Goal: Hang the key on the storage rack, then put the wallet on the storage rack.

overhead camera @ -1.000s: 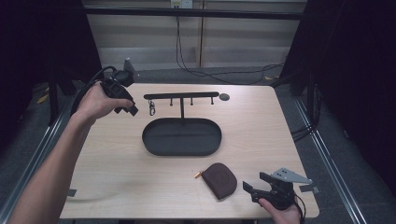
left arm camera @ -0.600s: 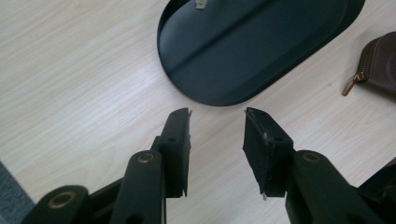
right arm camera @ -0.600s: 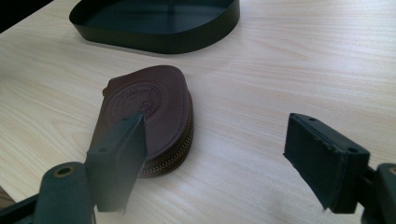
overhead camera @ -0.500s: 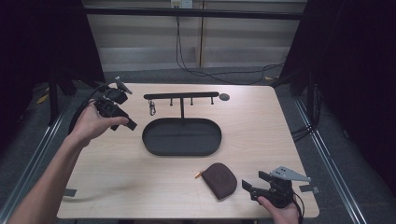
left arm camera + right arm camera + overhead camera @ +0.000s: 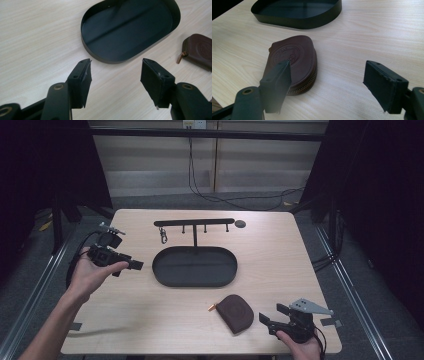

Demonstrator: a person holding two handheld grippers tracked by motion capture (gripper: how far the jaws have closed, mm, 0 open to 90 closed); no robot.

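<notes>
Left gripper [image 5: 134, 265] jaws wide and empty, held just left of the black oval tray [image 5: 165, 276], right gripper [image 5: 264, 319] jaws wide and empty, near-right of the tray, just beside the brown zip pouch [image 5: 236, 313], key rack [image 5: 194, 223] rising behind the tray, all on the wooden table [image 5: 280, 255]

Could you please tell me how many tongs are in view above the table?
2: the left tongs are held left of the black tray; the right tongs sit near the front right, beside the brown pouch.

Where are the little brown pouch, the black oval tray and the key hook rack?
brown pouch [image 5: 293, 62], right gripper view, embossed top face
black oval tray [image 5: 161, 276], high view, left rim
key hook rack [image 5: 194, 222], high view, crossbar middle
</notes>
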